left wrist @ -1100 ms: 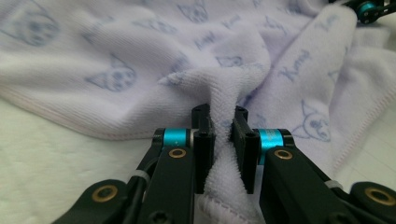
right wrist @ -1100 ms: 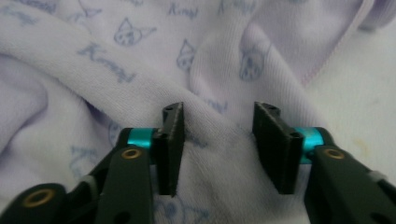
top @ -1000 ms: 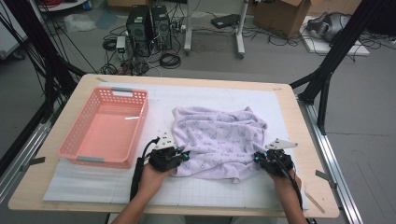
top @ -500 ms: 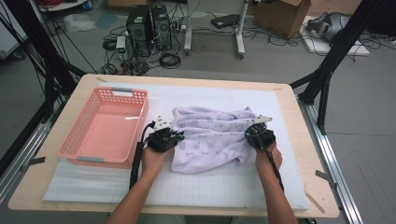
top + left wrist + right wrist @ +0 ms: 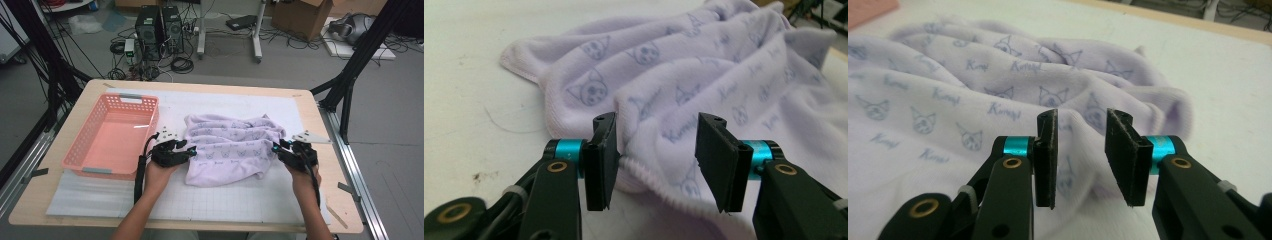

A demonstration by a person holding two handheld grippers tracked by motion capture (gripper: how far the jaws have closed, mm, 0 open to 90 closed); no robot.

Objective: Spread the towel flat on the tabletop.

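A lavender towel (image 5: 230, 150) printed with cat faces lies bunched and folded over on the white mat. My left gripper (image 5: 191, 150) sits at its left edge and my right gripper (image 5: 276, 149) at its right edge. In the left gripper view the left gripper (image 5: 656, 124) has just been opening: its pads stand apart with the towel's (image 5: 684, 65) hemmed fold loose between them. In the right gripper view the right gripper (image 5: 1083, 117) has also just been opening, its pads apart, and the towel (image 5: 948, 90) lies between and behind them, ungripped.
A pink plastic basket (image 5: 132, 98) stands left of the towel, close to my left hand. The white gridded mat (image 5: 225, 200) covers most of the wooden table (image 5: 200, 84). Computers, cables and a stand leg are on the floor beyond the far edge.
Both grippers carried the towel's near edge away from the person, folding it over. They then let go; the right gripper drew back to the right.
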